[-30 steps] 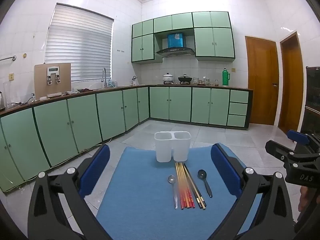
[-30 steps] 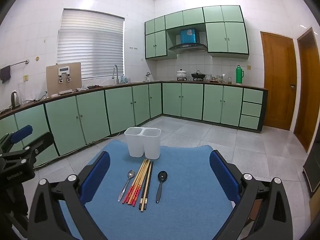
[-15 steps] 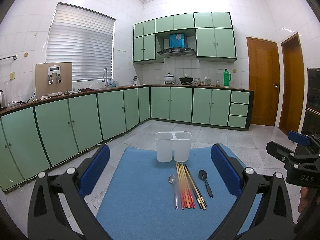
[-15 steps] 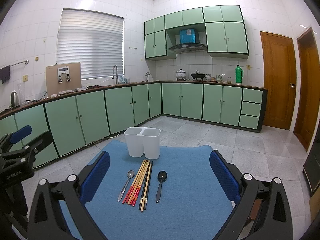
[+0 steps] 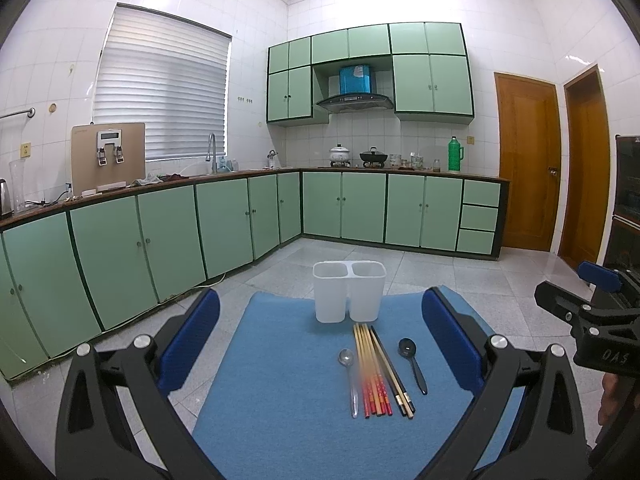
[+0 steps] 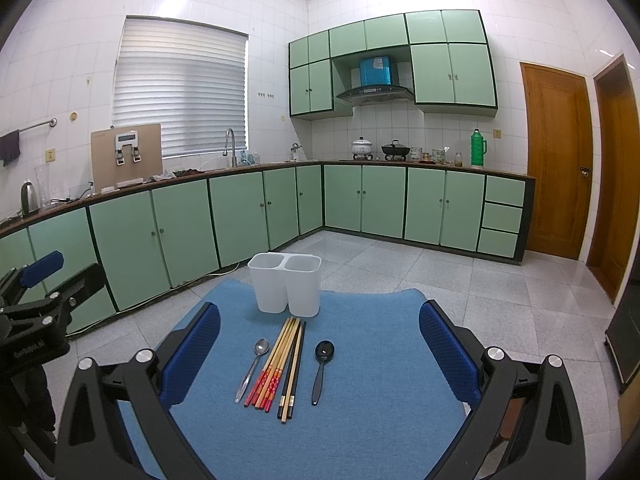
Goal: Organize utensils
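Down on the blue felt-like mat [image 6: 380,420] lies the row of utensils: a shiny metal spoon [image 6: 253,368] on the left, a fanned bundle of bamboo chopsticks [image 6: 280,362] with red-patterned ends beside it, a pair of dark chopsticks [image 6: 295,368] touching that bundle, and a glossy black plastic spoon [image 6: 321,368] a little apart on the right. Just beyond their tips stands the white, translucent plastic holder [image 6: 286,289], upright, with two rounded-square compartments side by side, both showing nothing inside. The left view gives the same row with the metal spoon [image 5: 349,376], the chopsticks [image 5: 370,368] and the black spoon [image 5: 412,364] set right of centre, the holder [image 5: 349,296] behind them. The left tool [image 5: 320,344] is spread wide, its blue textured pads well clear of everything, gripping nothing; the right tool [image 6: 320,344] is equally wide and bare, with the utensils framed between its fingers. Only the left view shows the dark cabinet edge at far right; only the right view catches the kettle [image 6: 29,197] on the long surface [image 6: 240,169] above the green cupboards.
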